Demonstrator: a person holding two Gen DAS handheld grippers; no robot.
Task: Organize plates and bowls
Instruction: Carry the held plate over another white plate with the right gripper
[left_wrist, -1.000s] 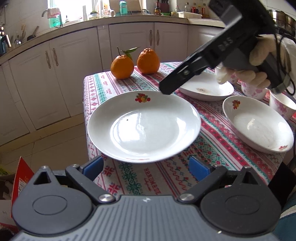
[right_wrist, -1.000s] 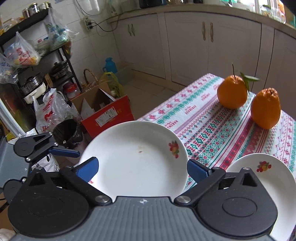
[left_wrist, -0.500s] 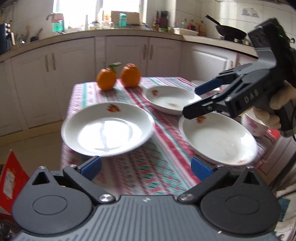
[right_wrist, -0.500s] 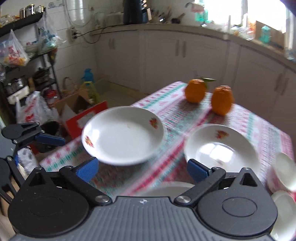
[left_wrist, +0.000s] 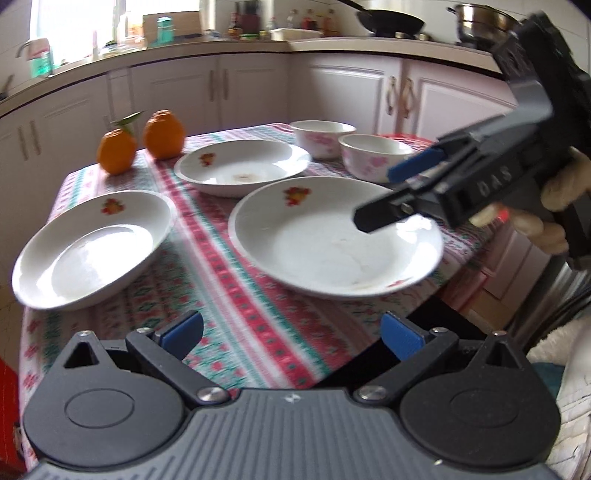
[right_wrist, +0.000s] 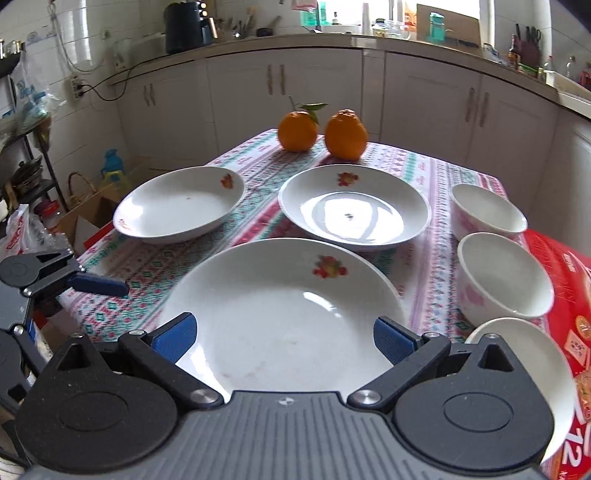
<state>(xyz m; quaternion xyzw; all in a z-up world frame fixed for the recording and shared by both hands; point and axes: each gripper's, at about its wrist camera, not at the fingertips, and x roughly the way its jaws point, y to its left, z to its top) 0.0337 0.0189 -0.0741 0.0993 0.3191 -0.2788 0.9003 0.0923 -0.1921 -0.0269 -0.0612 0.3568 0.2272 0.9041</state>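
bare cloth strip between left plate and far plate passable; bowls crowd right edge

On the patterned tablecloth, three white plates: one at nine o'clock, one at centre, one at twelve. Two oranges at eleven, two bowls at one. The right gripper, at two o'clock, hovers open-jawed over the centre plate.

Glossy glazed plates, woven-looking patterned tablecloth, seemingly matt plastic claw
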